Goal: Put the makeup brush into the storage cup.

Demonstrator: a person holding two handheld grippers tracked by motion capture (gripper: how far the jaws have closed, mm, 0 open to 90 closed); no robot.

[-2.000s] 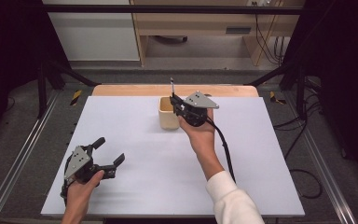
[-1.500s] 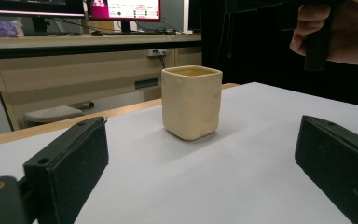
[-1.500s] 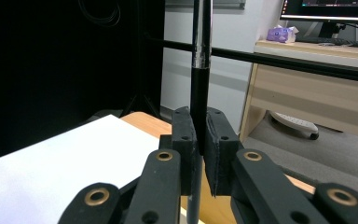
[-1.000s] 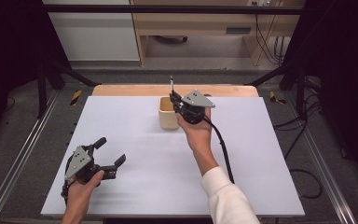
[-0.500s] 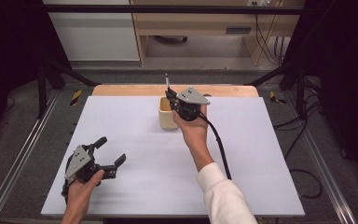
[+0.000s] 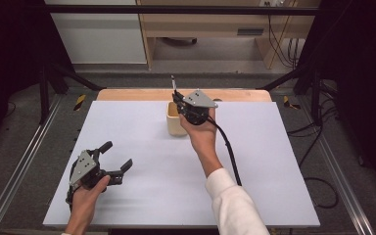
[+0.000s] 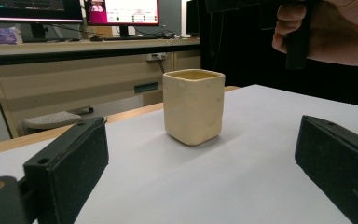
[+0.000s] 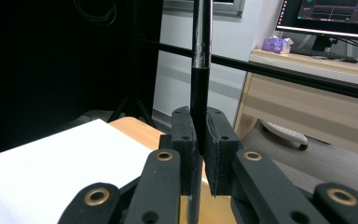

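Our right gripper point(image 6: 178, 100) fingers clamp a slim black-and-silver pen point(image 8: 200, 70) above the cream square cup point(image 6: 175, 120); left gripper point(image 6: 115, 159) fingers spread wide.

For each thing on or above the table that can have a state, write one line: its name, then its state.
Cup: upright on the table, top open.
Pen: upright, clamped between the right tongs' pads above the cup.
Right tongs: shut on the pen.
Left tongs: open, holding nothing, low over the table.

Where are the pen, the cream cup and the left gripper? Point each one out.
pen point(image 8: 199, 88), right gripper view, its black barrel.
cream cup point(image 7: 194, 106), left gripper view, its front wall.
left gripper point(image 6: 116, 157), high view, midway between its fingertips.
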